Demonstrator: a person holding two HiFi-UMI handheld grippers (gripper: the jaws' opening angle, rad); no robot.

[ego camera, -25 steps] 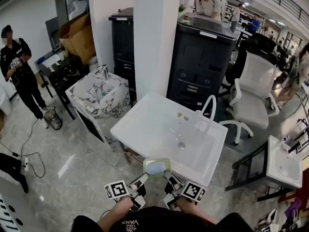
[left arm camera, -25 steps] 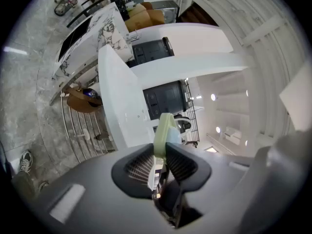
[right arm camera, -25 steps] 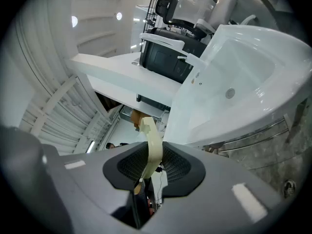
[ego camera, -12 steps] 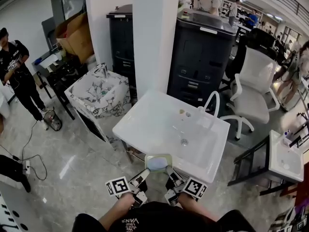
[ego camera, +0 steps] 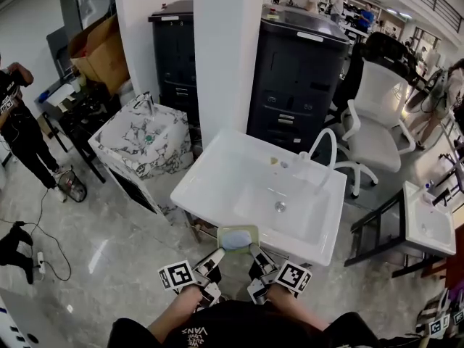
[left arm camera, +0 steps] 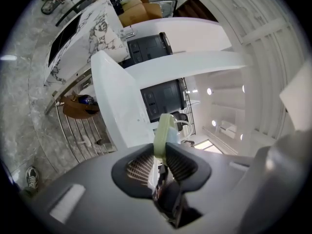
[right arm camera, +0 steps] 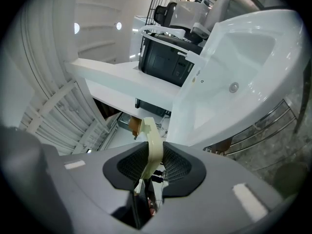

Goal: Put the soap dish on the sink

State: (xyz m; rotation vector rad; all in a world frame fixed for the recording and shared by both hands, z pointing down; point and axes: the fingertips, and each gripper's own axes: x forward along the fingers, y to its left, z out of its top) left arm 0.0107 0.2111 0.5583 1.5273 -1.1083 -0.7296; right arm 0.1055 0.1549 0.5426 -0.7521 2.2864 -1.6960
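A pale green soap dish with a bluish soap in it hangs just before the front edge of the white sink. My left gripper is shut on the dish's left rim and my right gripper is shut on its right rim. In the left gripper view the green rim stands edge-on between the ribbed pads of the left gripper, with the sink ahead. The right gripper view shows the rim pinched in the right gripper, the sink basin to the right. A curved white faucet rises at the sink's back.
A marble-patterned sink stands to the left, a white pillar and black cabinets behind. A white office chair and a small sink are at the right. A person stands far left.
Both grippers have carried the soap dish forward, so the white sink's front edge now lies closer to the dish. The grips look unchanged.
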